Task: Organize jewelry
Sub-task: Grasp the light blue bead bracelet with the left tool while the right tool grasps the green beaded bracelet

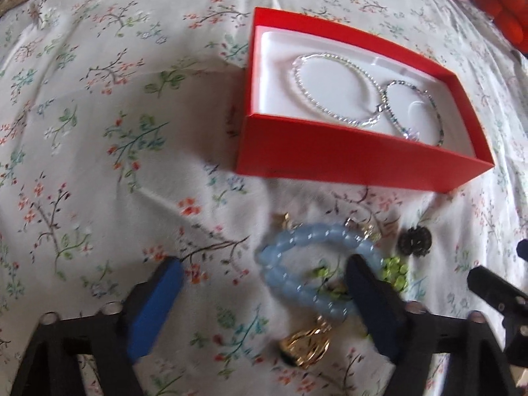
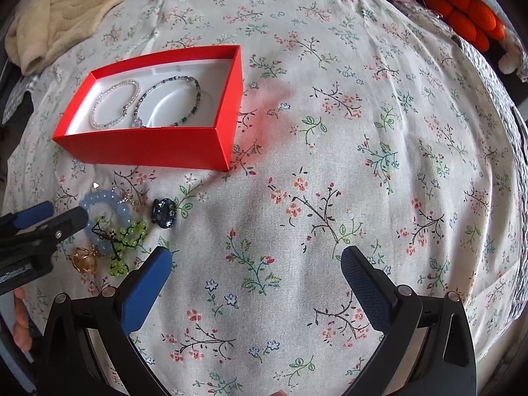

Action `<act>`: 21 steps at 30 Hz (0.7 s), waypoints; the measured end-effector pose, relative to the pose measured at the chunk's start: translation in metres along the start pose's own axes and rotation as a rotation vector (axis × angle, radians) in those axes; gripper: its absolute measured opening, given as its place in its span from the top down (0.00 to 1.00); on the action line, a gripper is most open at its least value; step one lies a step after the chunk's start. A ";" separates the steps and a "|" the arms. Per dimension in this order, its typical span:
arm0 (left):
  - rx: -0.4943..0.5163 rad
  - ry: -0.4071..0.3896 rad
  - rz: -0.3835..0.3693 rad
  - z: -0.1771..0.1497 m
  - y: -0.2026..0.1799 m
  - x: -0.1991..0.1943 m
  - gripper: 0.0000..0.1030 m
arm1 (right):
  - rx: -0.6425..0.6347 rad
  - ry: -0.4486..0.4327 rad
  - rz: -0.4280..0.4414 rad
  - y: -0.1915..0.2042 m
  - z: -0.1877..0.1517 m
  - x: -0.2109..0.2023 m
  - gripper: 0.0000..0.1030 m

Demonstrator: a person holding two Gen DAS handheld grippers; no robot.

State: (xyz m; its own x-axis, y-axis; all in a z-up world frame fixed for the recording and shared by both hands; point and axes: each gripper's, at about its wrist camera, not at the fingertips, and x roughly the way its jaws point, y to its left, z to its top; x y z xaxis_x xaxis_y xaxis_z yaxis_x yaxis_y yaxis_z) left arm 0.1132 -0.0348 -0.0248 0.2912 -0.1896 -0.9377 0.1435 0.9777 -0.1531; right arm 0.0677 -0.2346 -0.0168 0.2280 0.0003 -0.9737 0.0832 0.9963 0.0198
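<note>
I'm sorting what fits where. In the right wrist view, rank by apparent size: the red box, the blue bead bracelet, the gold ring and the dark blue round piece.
Largest to smallest:
1. red box
2. blue bead bracelet
3. gold ring and dark blue round piece: they look alike, so no ranking.

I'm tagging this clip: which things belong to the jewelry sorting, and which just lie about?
Job:
red box
two bracelets in it
blue bead bracelet
green bead piece
gold ring
dark brooch

Lying about:
cream blanket
orange cushion
</note>
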 end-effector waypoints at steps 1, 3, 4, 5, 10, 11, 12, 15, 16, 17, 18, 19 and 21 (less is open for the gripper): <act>0.004 -0.003 0.003 0.001 -0.002 0.001 0.33 | 0.001 0.000 0.001 -0.001 0.000 0.000 0.00; 0.017 -0.016 0.006 0.003 -0.007 0.002 0.48 | 0.005 0.001 0.003 -0.002 0.000 0.000 0.00; 0.022 -0.020 0.003 0.005 -0.008 0.002 0.51 | 0.006 0.002 0.004 -0.002 0.000 0.000 0.00; 0.025 -0.023 -0.010 0.006 -0.010 0.002 0.55 | 0.007 0.003 0.006 -0.002 0.000 0.000 0.00; 0.030 0.000 -0.040 0.009 -0.014 0.009 0.71 | 0.008 0.005 0.007 -0.002 0.001 0.000 0.00; 0.033 0.005 -0.026 0.010 -0.014 0.012 0.74 | 0.008 0.007 0.008 -0.002 0.001 0.001 0.00; 0.036 0.012 -0.010 0.010 -0.015 0.015 0.78 | 0.009 0.008 0.009 -0.002 0.001 0.001 0.00; 0.045 0.017 0.016 0.011 -0.015 0.020 0.80 | 0.014 0.015 0.016 -0.001 0.001 0.003 0.00; 0.051 0.017 0.026 0.012 -0.016 0.021 0.81 | 0.015 0.017 0.018 -0.002 0.001 0.003 0.00; 0.058 0.017 0.037 0.012 -0.017 0.022 0.81 | 0.016 0.019 0.020 -0.001 0.001 0.004 0.00; 0.064 0.017 0.045 0.012 -0.018 0.023 0.83 | 0.017 0.020 0.023 0.000 0.001 0.004 0.00; 0.069 0.016 0.052 0.012 -0.018 0.024 0.84 | 0.019 0.022 0.026 0.000 0.001 0.005 0.00; 0.083 0.014 0.060 0.012 -0.019 0.025 0.88 | 0.025 0.037 0.047 0.004 0.001 0.007 0.00</act>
State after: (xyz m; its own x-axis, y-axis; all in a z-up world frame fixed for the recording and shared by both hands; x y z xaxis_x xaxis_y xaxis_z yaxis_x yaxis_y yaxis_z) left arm 0.1294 -0.0593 -0.0413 0.2884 -0.1294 -0.9487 0.2039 0.9764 -0.0711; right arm 0.0707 -0.2311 -0.0230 0.1964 0.0503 -0.9792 0.0972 0.9928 0.0705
